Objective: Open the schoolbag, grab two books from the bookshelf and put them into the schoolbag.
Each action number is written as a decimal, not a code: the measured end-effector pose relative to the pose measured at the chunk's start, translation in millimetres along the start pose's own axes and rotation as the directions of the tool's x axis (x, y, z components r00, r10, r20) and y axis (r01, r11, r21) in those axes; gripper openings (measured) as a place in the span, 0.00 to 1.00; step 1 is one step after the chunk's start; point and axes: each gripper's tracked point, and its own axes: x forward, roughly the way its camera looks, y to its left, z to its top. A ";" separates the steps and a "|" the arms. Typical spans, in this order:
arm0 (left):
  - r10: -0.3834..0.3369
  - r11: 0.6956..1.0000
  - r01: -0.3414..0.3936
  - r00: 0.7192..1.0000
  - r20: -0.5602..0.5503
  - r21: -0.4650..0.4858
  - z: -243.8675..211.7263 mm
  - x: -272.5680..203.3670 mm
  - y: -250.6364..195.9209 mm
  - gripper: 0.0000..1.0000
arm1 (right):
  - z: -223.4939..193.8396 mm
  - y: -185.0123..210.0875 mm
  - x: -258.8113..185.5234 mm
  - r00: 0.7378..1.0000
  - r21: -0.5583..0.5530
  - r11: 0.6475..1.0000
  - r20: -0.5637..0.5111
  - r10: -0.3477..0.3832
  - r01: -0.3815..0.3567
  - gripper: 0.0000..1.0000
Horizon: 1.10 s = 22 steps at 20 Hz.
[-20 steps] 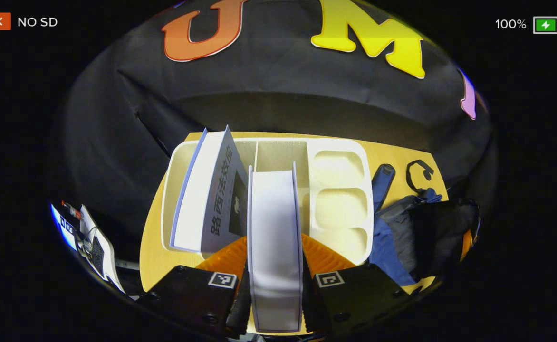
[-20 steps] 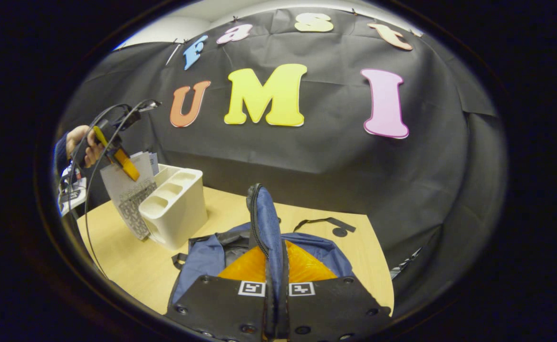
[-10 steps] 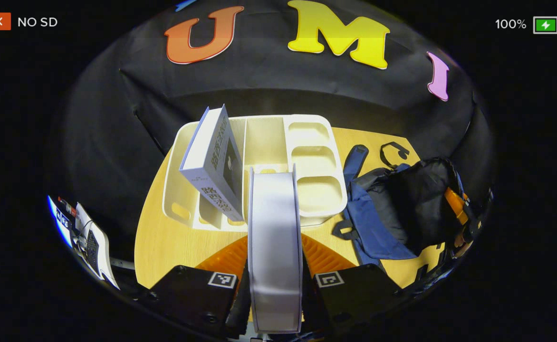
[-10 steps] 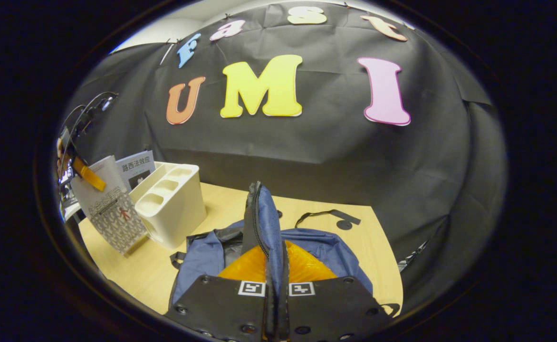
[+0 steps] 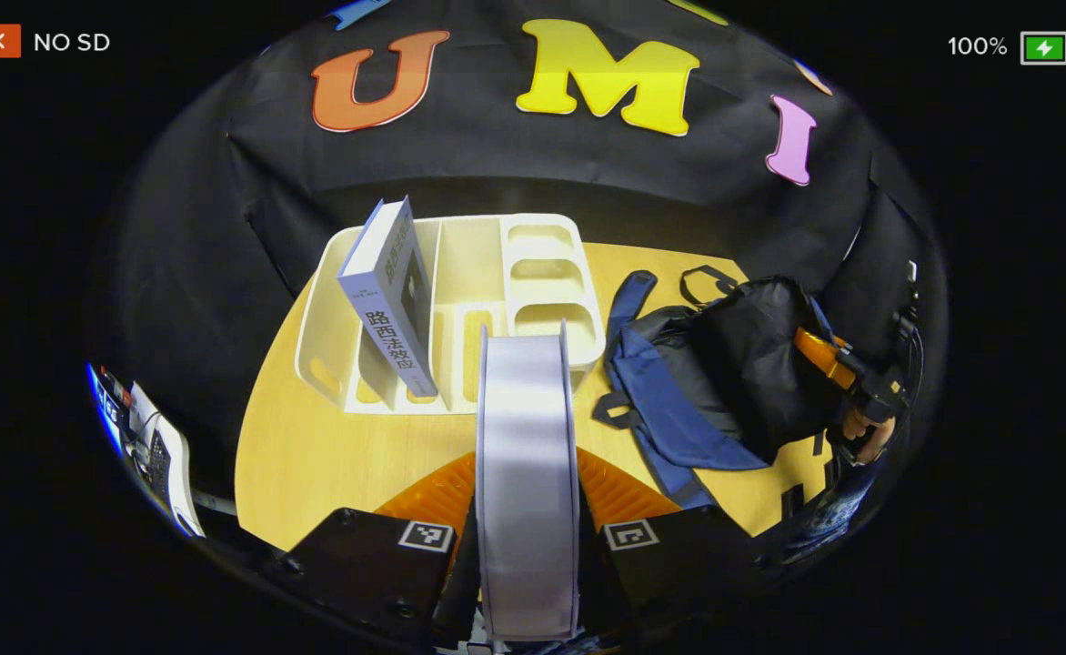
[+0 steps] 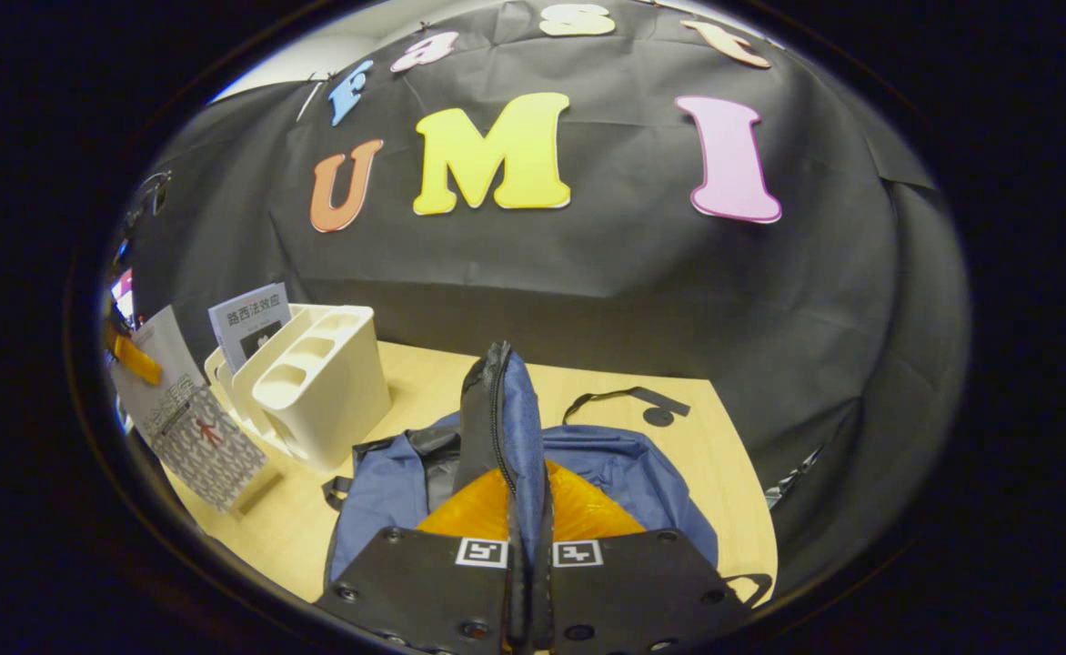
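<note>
Left gripper view: left tool [image 5: 527, 546] clamps one book [image 5: 527, 455], one book [image 5: 390, 300] in bookshelf [image 5: 542, 273]; right tool [image 6: 527, 564] pinches schoolbag [image 6: 515, 428].

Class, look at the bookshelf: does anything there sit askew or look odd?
Yes. The book left in the white bookshelf leans at a slant instead of standing upright, with bare slots beside it. Nothing looks spilled or damaged.

Held book [image 5: 526, 473] hides the gap between the left tool's fingers [image 5: 442, 496], and its bottom edge runs out of view. Clutter [image 5: 155, 455] off the desk's left edge [image 5: 256, 455] is too small and warped to identify.
</note>
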 end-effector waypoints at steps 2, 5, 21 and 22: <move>-0.069 0.998 0.070 0.997 0.021 -0.008 1.3 -1.5 -21.7 0.46 | 5.7 1.5 -0.2 1.000 -0.012 1.000 -0.005 -0.007 0.007 0.03; -0.148 0.988 0.150 0.988 0.043 -0.037 6.0 3.6 -48.6 0.46 | 15.2 6.3 -4.4 1.000 -0.021 1.000 -0.009 -0.013 0.013 0.03; -0.427 0.763 0.511 0.859 0.284 -0.396 92.3 106.7 -169.2 0.46 | 85.7 -7.3 -12.5 0.991 -0.130 0.983 -0.001 -0.131 0.130 0.03; -0.435 0.736 0.527 0.849 0.300 -0.425 95.7 113.3 -177.9 0.46 | 88.4 -7.5 -11.5 0.991 -0.130 0.983 -0.006 -0.134 0.132 0.05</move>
